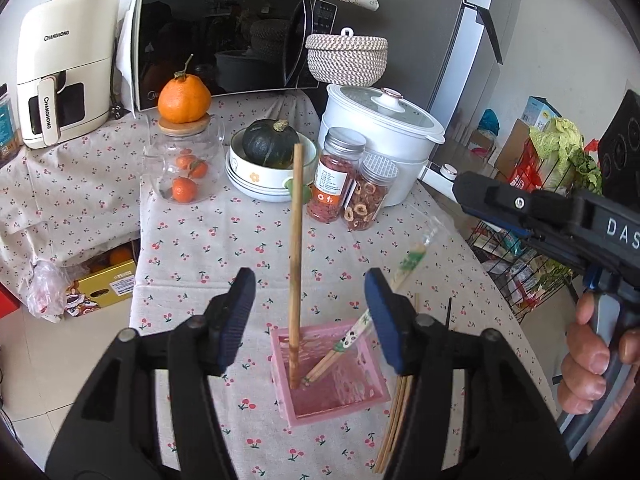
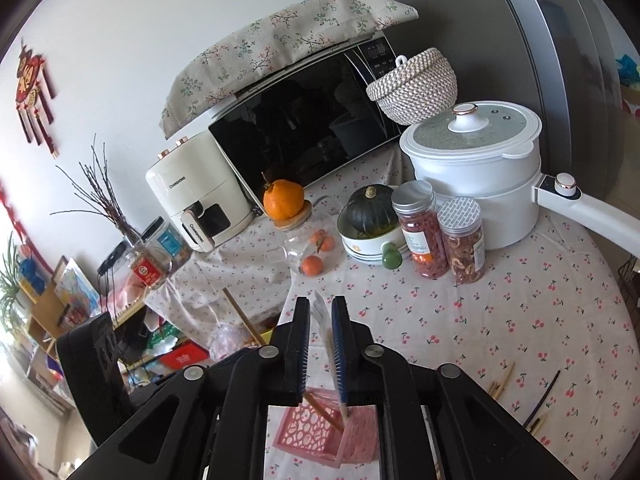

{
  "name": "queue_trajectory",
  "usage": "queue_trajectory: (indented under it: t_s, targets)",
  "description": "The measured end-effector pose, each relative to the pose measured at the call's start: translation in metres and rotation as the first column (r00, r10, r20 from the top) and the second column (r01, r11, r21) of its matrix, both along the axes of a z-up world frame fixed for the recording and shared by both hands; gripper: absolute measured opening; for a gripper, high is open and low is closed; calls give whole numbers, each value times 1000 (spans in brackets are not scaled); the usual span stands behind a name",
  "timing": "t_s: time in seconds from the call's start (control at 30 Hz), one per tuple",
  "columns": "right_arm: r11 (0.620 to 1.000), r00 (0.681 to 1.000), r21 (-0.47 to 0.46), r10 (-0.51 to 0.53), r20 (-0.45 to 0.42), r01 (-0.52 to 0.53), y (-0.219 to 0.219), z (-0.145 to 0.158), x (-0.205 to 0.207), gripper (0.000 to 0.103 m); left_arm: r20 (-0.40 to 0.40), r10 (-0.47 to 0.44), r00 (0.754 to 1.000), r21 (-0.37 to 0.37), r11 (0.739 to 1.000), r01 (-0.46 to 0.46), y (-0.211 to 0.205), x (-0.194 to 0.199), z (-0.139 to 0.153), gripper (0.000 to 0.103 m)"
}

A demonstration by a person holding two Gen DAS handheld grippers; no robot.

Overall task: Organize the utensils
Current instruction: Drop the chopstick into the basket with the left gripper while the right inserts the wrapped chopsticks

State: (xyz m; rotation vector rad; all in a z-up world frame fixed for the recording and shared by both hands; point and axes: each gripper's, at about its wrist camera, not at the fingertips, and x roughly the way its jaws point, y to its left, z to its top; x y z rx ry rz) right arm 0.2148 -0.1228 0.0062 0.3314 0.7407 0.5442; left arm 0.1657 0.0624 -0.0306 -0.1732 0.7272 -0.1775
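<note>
Pink plastic holder, square with cut-out walls, standing on cherry-print tablecloth at 6 o'clock of the left wrist view. Inside: one plain wooden chopstick nearly upright, tip in the near left corner, top end rising toward 12 o'clock in front of the dark squash. Also inside: wrapped chopstick pair, leaning out toward 1 o'clock, clear sleeve with green print over the upper end.

Left gripper: wide open, nothing between the blue pads, hovering above the holder with the upright chopstick in the gap, not touched.

Right gripper: nearly closed, pinching the clear sleeve of the wrapped pair; lower ends of the pair reaching down into the holder at 6 o'clock of the right wrist view. Body of the right gripper visible at 3 o'clock of the left wrist view, with the hand on its grip.

Loose chopsticks lying on the cloth just beside the holder at 5 o'clock, partly hidden by the left gripper. More loose sticks at 4 o'clock of the right wrist view, with a thin black stick nearby.

At 12 o'clock: two jars, white pot, glass jug holding small oranges, microwave.
</note>
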Motion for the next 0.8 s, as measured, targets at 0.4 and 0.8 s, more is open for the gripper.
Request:
queue_trajectory:
  t_s: [0.4, 0.8]
  targets:
    - [991, 991, -31, -129, -22, 129, -56, 7, -23, 78, -49, 28, 998, 9, 1000, -28, -6, -28, 8, 90]
    - [953, 969, -250, -210, -130, 173, -106, -34, -49, 86, -164, -63, 984, 68, 995, 75, -37, -60, -9, 95]
